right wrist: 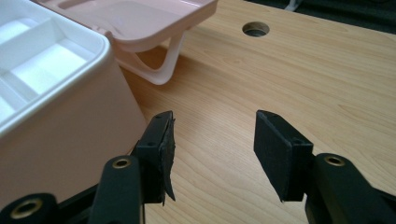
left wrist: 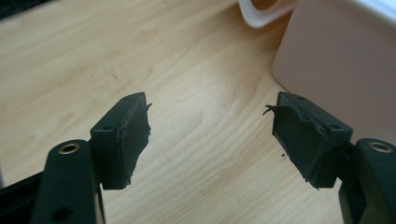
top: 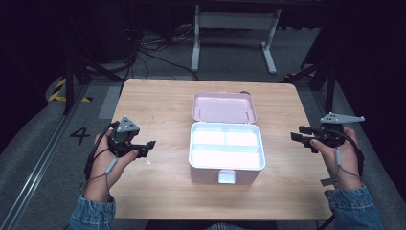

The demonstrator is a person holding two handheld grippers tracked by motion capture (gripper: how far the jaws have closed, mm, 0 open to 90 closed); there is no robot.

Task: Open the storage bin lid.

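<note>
From above, the pink box (top: 226, 152) lies open, its tray bare (white, divided); left gripper (top: 146, 147) at nine o'clock, right gripper (top: 300, 136) at three, both jaws apart, holding nothing.

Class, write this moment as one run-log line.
left hand-held gripper: open, empty | right hand-held gripper: open, empty | pink box: lid open, tray empty, mid-table | table: wooden
</note>
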